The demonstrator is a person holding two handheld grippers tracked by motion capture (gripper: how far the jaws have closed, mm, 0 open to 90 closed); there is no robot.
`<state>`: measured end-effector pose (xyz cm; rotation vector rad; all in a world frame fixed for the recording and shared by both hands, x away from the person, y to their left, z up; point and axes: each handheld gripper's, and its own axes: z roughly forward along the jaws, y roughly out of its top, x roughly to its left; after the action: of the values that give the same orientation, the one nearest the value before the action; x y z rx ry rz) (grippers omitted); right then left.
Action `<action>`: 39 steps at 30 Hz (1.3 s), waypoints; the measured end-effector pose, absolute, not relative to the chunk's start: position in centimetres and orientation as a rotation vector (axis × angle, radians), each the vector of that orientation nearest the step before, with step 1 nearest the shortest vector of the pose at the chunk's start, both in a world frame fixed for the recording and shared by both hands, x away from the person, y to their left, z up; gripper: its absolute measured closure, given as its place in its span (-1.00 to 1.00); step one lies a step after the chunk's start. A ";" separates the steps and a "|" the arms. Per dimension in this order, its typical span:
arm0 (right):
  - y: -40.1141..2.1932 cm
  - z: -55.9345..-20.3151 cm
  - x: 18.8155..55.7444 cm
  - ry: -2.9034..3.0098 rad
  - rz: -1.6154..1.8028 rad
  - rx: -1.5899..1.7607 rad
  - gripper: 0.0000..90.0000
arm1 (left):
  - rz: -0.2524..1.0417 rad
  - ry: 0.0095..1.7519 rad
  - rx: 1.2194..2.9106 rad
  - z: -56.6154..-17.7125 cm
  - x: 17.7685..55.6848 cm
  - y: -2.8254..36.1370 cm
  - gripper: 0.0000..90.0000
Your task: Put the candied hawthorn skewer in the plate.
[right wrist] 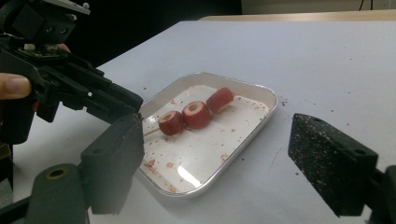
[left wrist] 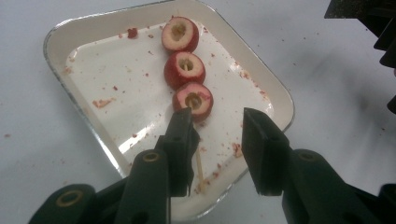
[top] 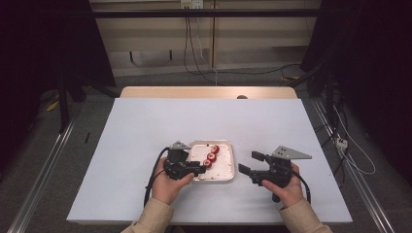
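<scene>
The white tabletop (top: 145, 145) is lying broad and bare around the tray (left wrist: 88, 28). Inside the tray, three cored red fruit pieces (left wrist: 184, 69) are sitting threaded on a thin skewer (left wrist: 200, 165). The left gripper (left wrist: 217, 126) is hovering partly open over the skewer's end, gripping nothing. The right gripper (right wrist: 215, 140) is resting wide open beside the tray's rim, empty.

High view looks forward and down from above; both gripper views look closely along their jaws; all 3 share the tray (top: 228, 171).
</scene>
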<state>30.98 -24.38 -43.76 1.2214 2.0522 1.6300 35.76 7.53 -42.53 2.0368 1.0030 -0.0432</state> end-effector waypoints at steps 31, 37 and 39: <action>-26.8 -44.0 29.1 2.071 1.570 1.227 -0.63 | 0.030 0.944 1.971 -42.2 34.8 13.5 -0.26; -27.0 -44.1 28.8 2.074 1.557 1.228 -0.63 | 0.058 0.949 1.963 -42.2 34.5 14.8 -0.31; -27.1 -44.2 28.8 2.077 1.552 1.228 -0.63 | 0.071 0.956 1.960 -42.2 34.4 15.2 -0.32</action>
<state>28.75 -27.09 -44.16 1.2285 2.0774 1.5520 34.35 15.22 -42.18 1.9601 0.9563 0.0713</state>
